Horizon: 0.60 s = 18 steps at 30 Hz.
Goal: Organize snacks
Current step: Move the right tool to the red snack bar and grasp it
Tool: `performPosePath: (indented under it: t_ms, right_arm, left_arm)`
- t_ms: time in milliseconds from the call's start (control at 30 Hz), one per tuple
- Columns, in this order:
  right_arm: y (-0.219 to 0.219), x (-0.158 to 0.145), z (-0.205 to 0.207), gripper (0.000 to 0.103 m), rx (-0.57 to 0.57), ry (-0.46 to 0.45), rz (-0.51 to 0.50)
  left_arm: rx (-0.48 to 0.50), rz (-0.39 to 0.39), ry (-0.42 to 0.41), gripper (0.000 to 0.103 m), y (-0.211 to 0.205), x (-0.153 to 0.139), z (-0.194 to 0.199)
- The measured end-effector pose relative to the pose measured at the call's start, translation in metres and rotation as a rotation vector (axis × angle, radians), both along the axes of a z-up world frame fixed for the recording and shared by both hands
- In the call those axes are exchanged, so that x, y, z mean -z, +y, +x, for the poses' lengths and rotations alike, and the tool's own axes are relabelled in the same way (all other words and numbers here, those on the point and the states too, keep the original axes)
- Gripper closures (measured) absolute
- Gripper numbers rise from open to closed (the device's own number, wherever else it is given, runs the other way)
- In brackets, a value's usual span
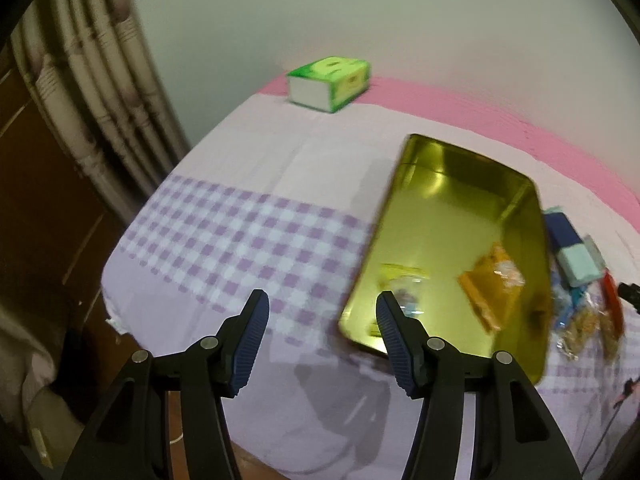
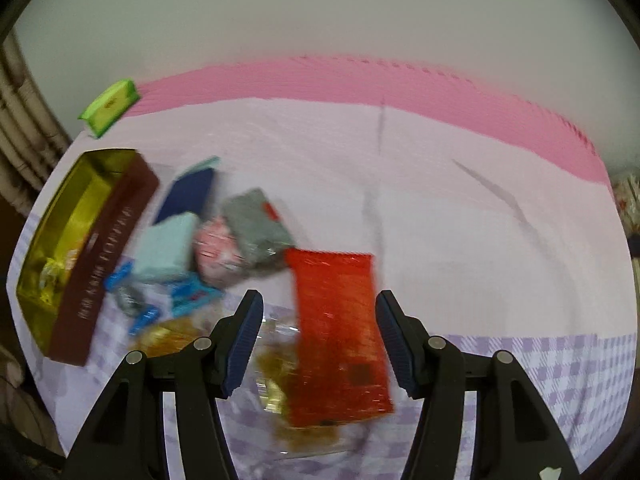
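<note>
Right wrist view: blurred, unreadable pale lettering along maroon tin (image 2: 105, 260) side.

You face a plain pale wall (image 1: 360, 20). A striped curtain (image 1: 92, 80) hangs at your left, beside dark wooden furniture (image 1: 36, 184).

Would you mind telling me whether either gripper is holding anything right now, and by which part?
Nothing is held. The left gripper is open over the checked cloth, and the right gripper is open above the red packet without touching it.
</note>
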State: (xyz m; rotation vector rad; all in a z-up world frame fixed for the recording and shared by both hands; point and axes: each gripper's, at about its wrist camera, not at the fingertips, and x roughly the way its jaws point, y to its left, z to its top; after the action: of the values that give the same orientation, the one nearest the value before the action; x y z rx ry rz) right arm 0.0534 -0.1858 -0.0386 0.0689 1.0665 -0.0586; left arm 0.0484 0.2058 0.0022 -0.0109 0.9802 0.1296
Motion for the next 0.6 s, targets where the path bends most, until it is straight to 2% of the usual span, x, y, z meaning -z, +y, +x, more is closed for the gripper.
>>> performPosePath:
  t_ms: [200,333,433,600]
  right_arm:
    - [-0.013,0.015,0.0,0.047,0.002,0.017,0.02]
    - [-0.015,0.022,0.004,0.048,-0.018,0.027,0.032]
    - [-0.015,0.027,0.007,0.056,-0.034,0.034,0.033]
    - [-0.025,0.029,0.007,0.06,-0.029,0.028,0.017]
  left_arm:
    - [0.137,0.009,0.002,0.046,-0.046,-0.007,-0.001]
    - [0.238,-0.014,0.008,0.046,-0.079,-0.011,-0.001]
    - [0.311,-0.007,0.013,0.046,-0.11,-0.011,0.0]
    - [0.418,0.006,0.025,0.045,-0.152,-0.006,0.002]
